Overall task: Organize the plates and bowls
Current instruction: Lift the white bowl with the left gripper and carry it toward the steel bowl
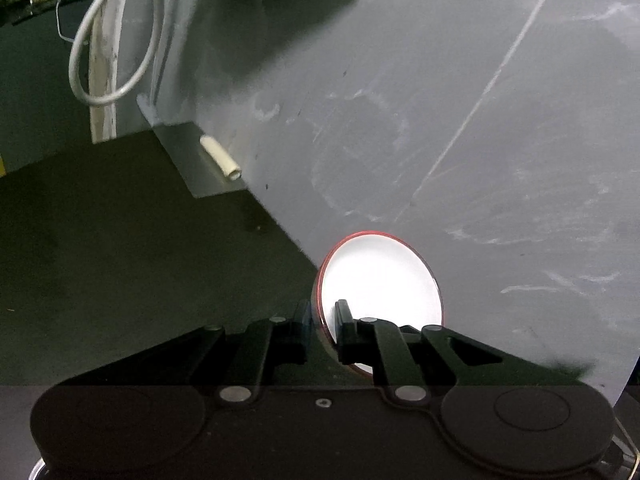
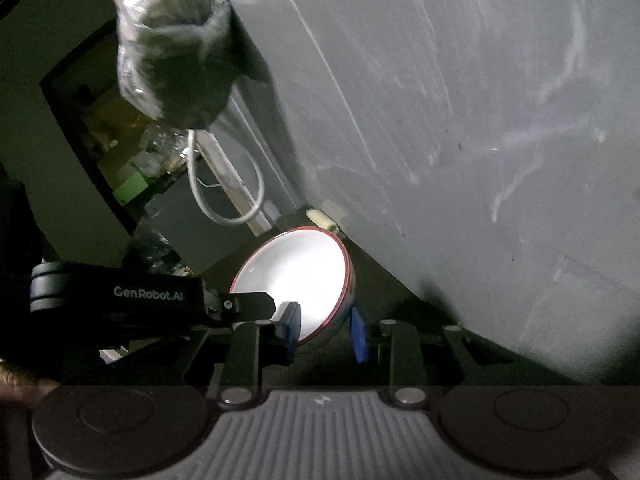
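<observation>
Left gripper (image 1: 323, 326) pinches the rim of a red-edged white bowl (image 1: 384, 276), held tilted in the air before a scuffed grey wall (image 1: 480, 120). Right gripper (image 2: 325, 330) clamps the same bowl's (image 2: 296, 276) opposite rim. White cable (image 1: 108, 40) loops at upper left.

One red-rimmed white bowl (image 2: 296, 276); two claws; one white cable loop (image 1: 108, 40); one pale tube (image 1: 222, 158).
</observation>
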A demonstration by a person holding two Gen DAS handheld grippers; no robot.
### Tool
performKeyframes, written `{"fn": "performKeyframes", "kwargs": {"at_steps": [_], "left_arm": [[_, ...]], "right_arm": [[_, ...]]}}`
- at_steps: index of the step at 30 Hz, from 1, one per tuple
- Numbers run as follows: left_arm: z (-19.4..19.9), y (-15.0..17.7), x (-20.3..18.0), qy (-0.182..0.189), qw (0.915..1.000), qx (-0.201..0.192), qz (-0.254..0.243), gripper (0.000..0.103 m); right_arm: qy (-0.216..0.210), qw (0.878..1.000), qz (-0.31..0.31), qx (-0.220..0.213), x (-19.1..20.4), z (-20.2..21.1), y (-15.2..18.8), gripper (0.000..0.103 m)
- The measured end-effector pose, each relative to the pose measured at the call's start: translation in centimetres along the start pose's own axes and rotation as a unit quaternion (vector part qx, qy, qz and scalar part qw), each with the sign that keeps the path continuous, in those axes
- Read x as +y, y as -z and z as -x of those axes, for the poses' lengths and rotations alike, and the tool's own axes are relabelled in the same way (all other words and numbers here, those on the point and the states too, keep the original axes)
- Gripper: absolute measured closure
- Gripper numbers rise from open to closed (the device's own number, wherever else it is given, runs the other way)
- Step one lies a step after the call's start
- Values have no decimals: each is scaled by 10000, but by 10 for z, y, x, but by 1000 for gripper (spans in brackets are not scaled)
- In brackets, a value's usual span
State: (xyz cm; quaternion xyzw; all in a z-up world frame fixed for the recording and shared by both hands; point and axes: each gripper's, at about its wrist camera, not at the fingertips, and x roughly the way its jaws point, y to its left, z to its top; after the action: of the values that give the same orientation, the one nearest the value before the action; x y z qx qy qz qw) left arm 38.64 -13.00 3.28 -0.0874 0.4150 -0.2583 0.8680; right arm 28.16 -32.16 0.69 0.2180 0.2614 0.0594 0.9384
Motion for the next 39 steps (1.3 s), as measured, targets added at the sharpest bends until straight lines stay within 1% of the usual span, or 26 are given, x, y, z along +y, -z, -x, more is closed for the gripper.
{"fn": "performKeyframes", "kwargs": {"at_steps": [10,17,24,28,32,39], "left_arm": [[66,19,-19,94,9980,-595,-177,90],[115,43,-13,78,9957,-923,-46,90],[163,75,-2,-21,9928,-1190,158,90],[185,93,3,-180,9912,-1293,203,90],[205,111,9,-332,9896,-1379,227,90],[229,139,24,-413,9878,-1425,480,90]], "right_arm": [[-163,9982,435,-391,36,56,1,72],[-379,9950,804,-465,66,89,14,72],[-614,9912,1084,-450,96,112,33,72],[-742,9892,1196,-407,113,120,44,72],[-866,9868,1325,-340,130,129,57,72],[-1035,9817,1595,-123,146,136,74,72]]}}
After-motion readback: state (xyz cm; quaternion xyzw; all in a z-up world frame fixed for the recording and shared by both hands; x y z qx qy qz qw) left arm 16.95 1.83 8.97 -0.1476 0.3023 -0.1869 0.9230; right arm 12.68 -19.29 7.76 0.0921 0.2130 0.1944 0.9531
